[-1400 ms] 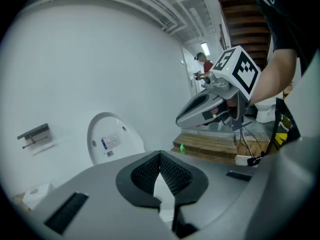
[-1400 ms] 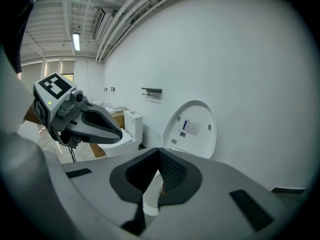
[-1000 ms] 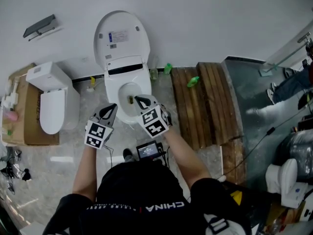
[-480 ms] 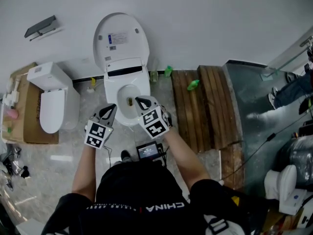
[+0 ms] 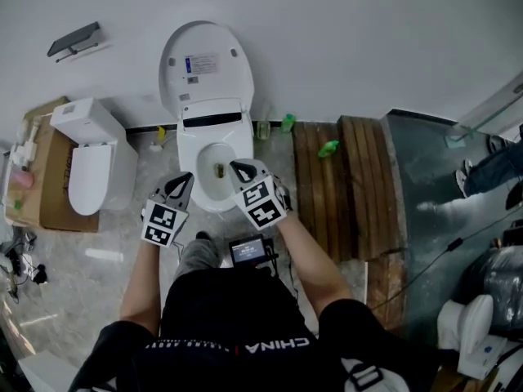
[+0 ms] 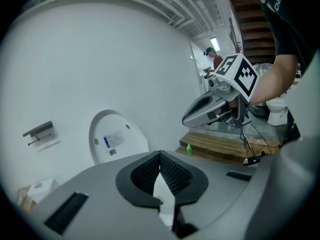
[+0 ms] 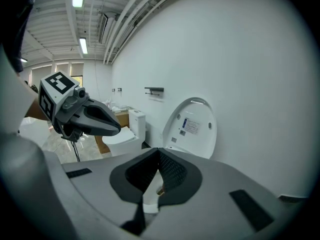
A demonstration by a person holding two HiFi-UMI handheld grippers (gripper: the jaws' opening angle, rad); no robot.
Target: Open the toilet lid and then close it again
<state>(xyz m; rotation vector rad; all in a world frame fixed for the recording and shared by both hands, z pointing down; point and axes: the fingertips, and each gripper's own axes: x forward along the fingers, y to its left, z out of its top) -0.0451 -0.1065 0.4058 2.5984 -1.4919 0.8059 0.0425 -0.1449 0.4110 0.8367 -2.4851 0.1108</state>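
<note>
The white toilet [image 5: 214, 149] stands against the wall with its lid [image 5: 204, 62] raised upright and its bowl exposed. Both grippers hover over the bowl's front rim, side by side and touching nothing. My left gripper [image 5: 186, 179] is shut and empty at the rim's left. My right gripper [image 5: 235, 167] is shut and empty above the bowl's right half. In the left gripper view the closed jaws [image 6: 160, 157] point at the lid [image 6: 116, 141], with the right gripper [image 6: 186, 119] to the right. In the right gripper view the shut jaws [image 7: 159, 154] face the lid [image 7: 192, 126], with the left gripper [image 7: 119, 129] on the left.
A second toilet [image 5: 90, 166], lid down, sits on cardboard [image 5: 41, 207] at the left. A wooden pallet [image 5: 339, 182] lies right of the toilet, with green bottles [image 5: 288, 122] near the wall. A metal holder [image 5: 73, 41] hangs on the wall. Another person's legs [image 5: 490, 158] stand far right.
Both grippers have edged slightly forward toward the toilet, still shut. The person's knee has come forward below them. The lid stays upright.
</note>
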